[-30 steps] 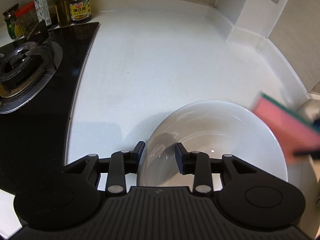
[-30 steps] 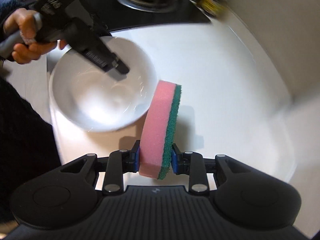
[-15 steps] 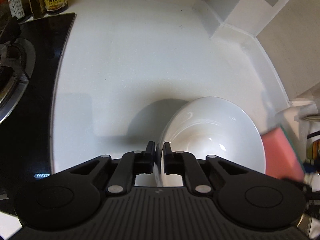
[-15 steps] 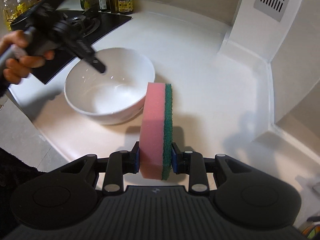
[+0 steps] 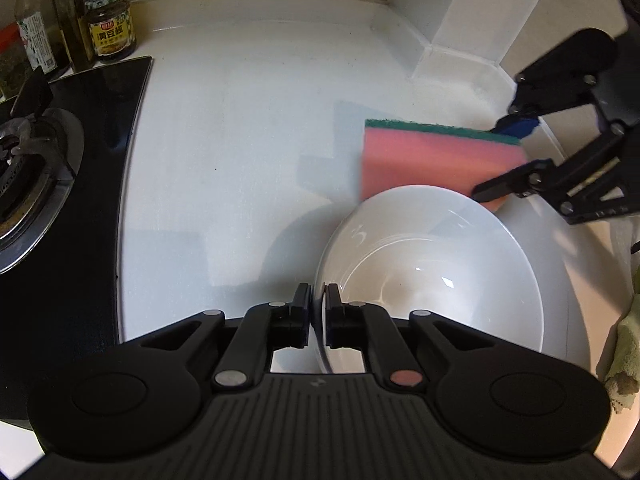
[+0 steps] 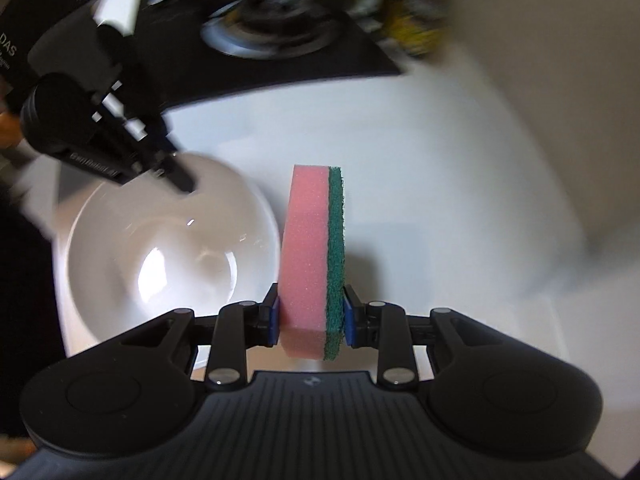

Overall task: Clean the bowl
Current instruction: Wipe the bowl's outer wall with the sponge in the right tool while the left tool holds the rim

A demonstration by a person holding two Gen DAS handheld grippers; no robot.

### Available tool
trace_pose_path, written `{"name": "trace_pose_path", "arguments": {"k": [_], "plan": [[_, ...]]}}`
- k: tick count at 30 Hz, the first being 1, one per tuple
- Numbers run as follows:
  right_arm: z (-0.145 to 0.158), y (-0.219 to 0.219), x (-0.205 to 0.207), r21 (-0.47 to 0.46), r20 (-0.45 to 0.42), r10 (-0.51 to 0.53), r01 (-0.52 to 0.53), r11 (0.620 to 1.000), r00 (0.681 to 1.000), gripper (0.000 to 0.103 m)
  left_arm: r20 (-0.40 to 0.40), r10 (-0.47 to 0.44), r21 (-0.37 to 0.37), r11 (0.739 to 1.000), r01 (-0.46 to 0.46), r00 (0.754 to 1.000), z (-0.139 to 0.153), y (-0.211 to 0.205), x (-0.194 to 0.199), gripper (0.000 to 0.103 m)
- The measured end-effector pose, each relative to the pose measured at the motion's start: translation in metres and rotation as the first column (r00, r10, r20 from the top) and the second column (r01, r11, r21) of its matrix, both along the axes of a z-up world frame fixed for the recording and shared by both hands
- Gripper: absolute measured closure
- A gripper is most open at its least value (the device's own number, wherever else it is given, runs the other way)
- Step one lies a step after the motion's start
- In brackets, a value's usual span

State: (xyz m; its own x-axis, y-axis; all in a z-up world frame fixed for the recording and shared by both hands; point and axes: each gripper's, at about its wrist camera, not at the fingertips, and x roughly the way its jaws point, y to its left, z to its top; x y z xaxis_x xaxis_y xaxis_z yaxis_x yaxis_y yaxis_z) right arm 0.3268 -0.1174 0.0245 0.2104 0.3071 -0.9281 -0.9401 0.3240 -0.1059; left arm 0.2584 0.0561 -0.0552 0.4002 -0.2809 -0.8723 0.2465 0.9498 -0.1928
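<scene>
A white bowl [image 5: 432, 272] is tilted on the white counter, and my left gripper [image 5: 317, 312] is shut on its near rim. In the right wrist view the same bowl [image 6: 160, 252] lies at the left, with the left gripper [image 6: 182, 184] pinching its far edge. My right gripper [image 6: 310, 316] is shut on a pink sponge with a green scouring side [image 6: 312, 256], held upright just right of the bowl. Seen from the left wrist, the sponge [image 5: 432, 160] hangs just beyond the bowl's far rim, clamped by the right gripper [image 5: 508, 160].
A black gas hob [image 5: 60, 184] with a burner [image 5: 24, 176] takes up the left of the counter. Bottles and a jar [image 5: 110, 26] stand behind it. A white boxed corner with a vent [image 5: 472, 20] rises at the back right. A cloth [image 5: 624, 352] lies at the right edge.
My left gripper went from open around the bowl's rim to shut on it and tipped the bowl up. The right gripper swung the sponge round to the bowl's far side.
</scene>
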Motion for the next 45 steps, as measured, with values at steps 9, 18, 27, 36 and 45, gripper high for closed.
{"name": "trace_pose_path", "arguments": {"k": [9,18,27,36,45], "plan": [[-0.017,-0.058,-0.028,0.130,-0.148,-0.178,0.198,0.972,0.973,0.078,0.045,0.026,0.002,1.000,-0.026,0.999,-0.001,-0.005,0.001,0.090],[-0.032,-0.086,-0.161,0.291,-0.233,-0.645,0.685,0.668,0.728,0.078,0.064,0.050,0.031,0.998,-0.052,0.997,0.000,-0.011,-0.002,0.087],[-0.040,-0.086,-0.235,0.364,-0.425,-0.742,0.848,0.385,0.519,0.078,-0.076,0.199,0.020,0.980,-0.198,0.977,0.005,-0.001,-0.008,0.087],[-0.038,-0.075,-0.233,0.352,-0.414,-0.750,0.851,0.391,0.516,0.078,-0.098,0.313,0.099,0.948,-0.303,0.945,0.005,-0.004,-0.062,0.086],[-0.042,-0.067,-0.239,0.357,-0.462,-0.739,0.866,0.351,0.490,0.077,-0.269,0.273,0.084,0.962,-0.259,0.924,-0.009,0.014,-0.021,0.086]]}}
